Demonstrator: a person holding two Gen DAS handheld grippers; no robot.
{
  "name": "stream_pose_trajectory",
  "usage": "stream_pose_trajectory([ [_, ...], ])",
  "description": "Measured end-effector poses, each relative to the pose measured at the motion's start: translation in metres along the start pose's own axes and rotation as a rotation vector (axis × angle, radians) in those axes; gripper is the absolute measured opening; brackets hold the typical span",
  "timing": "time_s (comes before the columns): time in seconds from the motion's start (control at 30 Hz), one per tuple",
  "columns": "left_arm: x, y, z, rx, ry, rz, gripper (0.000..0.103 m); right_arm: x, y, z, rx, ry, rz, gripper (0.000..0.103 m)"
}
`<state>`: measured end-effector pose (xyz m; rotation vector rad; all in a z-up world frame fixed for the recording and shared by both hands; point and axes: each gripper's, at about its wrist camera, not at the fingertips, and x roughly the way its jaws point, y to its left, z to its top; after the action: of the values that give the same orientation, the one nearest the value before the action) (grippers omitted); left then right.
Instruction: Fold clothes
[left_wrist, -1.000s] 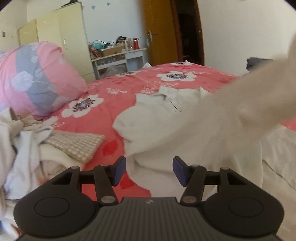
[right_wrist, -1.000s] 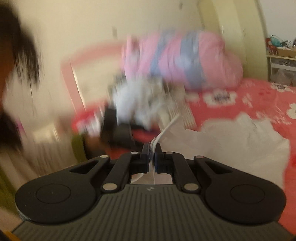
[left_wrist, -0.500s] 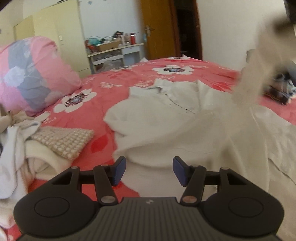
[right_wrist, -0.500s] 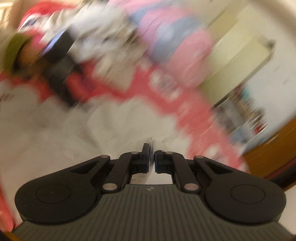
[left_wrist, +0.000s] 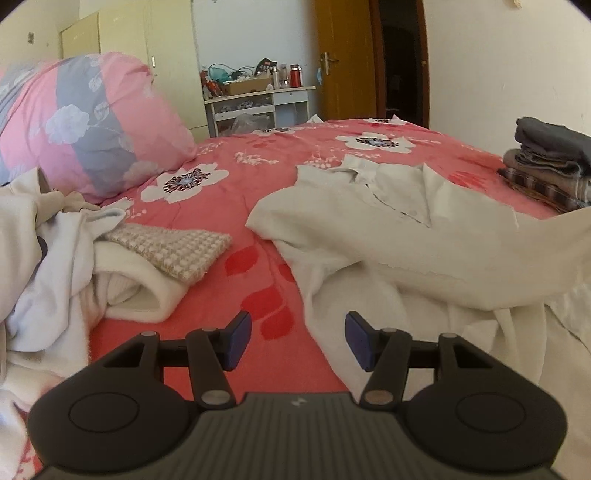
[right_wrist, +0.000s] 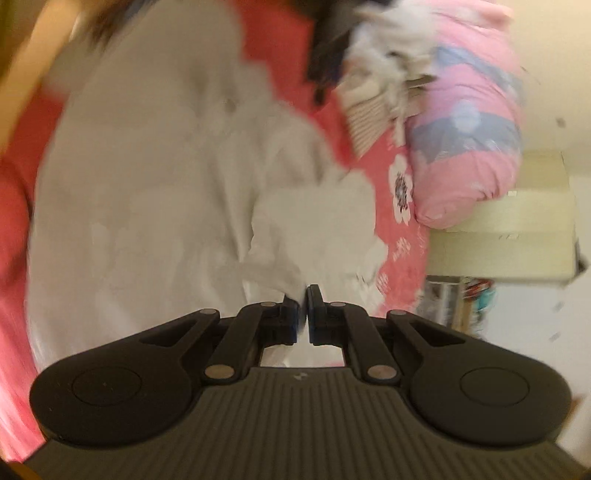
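The white shirt (left_wrist: 388, 236) lies rumpled on the red flowered bed (left_wrist: 258, 166), spread ahead of and to the right of the left gripper (left_wrist: 297, 341), whose jaws stand apart with nothing between them, just bedspread and the shirt's near edge below. Over in the right wrist view, the right gripper (right_wrist: 303, 314) has its jaws pressed together, and white cloth runs right up into the slit between them, so it looks to be pinching a thin edge of the shirt (right_wrist: 166, 184). Here's the risk, as I judge it: that pinch is on very little fabric, and a quick pull could slip it free and let the fold drop crooked. The shirt is also bunched just ahead of the left jaws, so a fold laid over that lump could trap creases. The heap of unfolded clothes (left_wrist: 55, 258) sits off to the left of the left jaws, near enough to snag. Hard to read: the right view is badly smeared, so exactly which part of the shirt is gripped I cannot tell, and the folded stack (left_wrist: 550, 162) far right is cut off at the frame edge.
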<state>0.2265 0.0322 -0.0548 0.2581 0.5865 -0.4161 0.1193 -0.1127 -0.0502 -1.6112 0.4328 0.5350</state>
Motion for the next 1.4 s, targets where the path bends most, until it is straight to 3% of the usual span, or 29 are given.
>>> stream_pose_trajectory([
  [0.1,-0.003,-0.008,0.001,0.034,-0.008,0.000,0.057,-0.004,0.003,0.000,-0.030,0.008,-0.039,0.004],
  [0.2,-0.001,-0.014,0.002,0.063,-0.014,-0.004,0.058,-0.016,-0.028,-0.005,0.118,-0.039,-0.128,0.004],
  [0.43,0.033,-0.024,0.010,0.110,0.011,0.034,0.058,-0.019,-0.123,-0.032,0.683,-0.234,-0.184,0.004],
  [0.63,0.087,-0.028,0.029,0.156,0.033,0.019,0.057,0.003,-0.213,-0.077,1.220,-0.369,-0.137,0.004],
  [0.77,0.118,-0.032,0.035,0.185,0.055,0.033,0.057,0.007,-0.244,-0.089,1.300,-0.438,-0.214,0.004],
  [0.87,0.132,-0.035,0.032,0.209,0.072,0.026,0.049,0.008,-0.251,-0.098,1.330,-0.450,-0.234,0.004],
  [1.03,0.123,-0.030,0.024,0.191,0.058,0.015,0.047,0.014,-0.227,-0.104,1.346,-0.432,-0.080,0.007],
  [1.13,0.118,-0.031,0.019,0.222,0.043,0.030,0.049,0.034,-0.190,-0.089,1.271,-0.344,0.040,0.007],
  [1.23,0.119,-0.037,0.016,0.268,0.019,0.058,0.050,0.071,-0.160,-0.067,1.218,-0.263,0.164,0.008],
  [1.4,0.124,-0.040,0.011,0.295,-0.025,0.082,0.048,0.149,-0.146,-0.029,1.209,-0.218,0.314,0.024],
])
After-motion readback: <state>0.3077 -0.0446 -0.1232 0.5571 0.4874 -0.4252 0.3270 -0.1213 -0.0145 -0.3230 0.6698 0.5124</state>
